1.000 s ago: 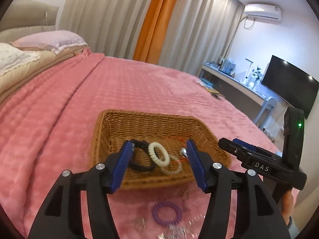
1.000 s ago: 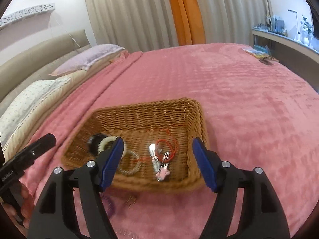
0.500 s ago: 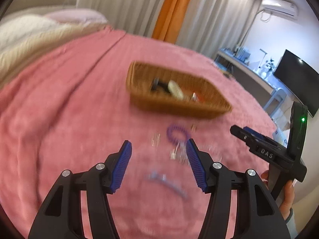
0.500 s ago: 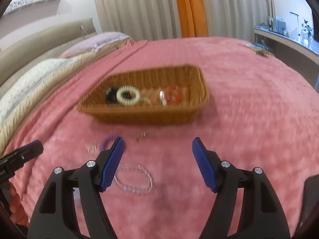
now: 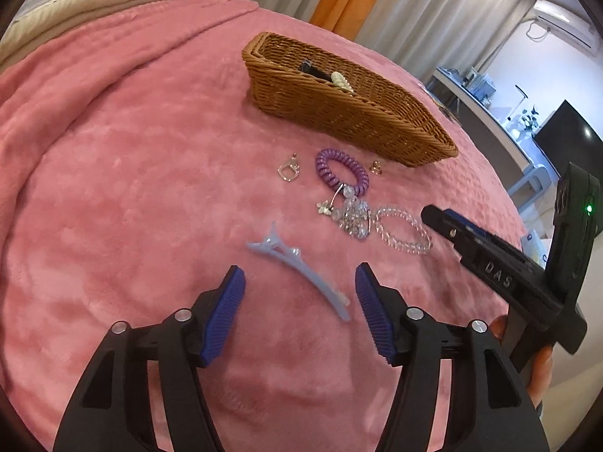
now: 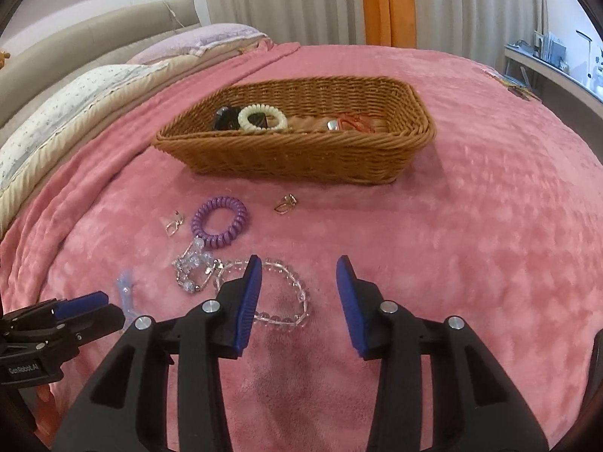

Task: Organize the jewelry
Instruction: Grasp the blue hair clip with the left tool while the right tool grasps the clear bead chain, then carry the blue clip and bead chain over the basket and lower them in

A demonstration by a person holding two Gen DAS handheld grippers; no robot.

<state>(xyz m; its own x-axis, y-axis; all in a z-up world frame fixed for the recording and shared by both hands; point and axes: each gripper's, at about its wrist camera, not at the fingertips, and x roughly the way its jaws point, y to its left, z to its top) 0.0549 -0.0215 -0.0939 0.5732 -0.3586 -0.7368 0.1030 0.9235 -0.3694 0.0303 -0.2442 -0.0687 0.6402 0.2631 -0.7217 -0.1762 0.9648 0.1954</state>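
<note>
Two grippers hover empty over the pink blanket (image 6: 471,188), each with its jaws spread wide. Left gripper (image 5: 299,286) brackets the pale blue hair clip (image 5: 301,269), looks like the next pick. Right gripper (image 6: 297,282) sits over the clear bead bracelet (image 6: 280,293). Loose pieces cluster just in front of the wicker basket (image 6: 301,154), handy for short carries: purple coil tie (image 6: 220,222), crystal charm bunch (image 6: 192,269). Basket already holds a cream coil tie (image 6: 262,116)
</note>
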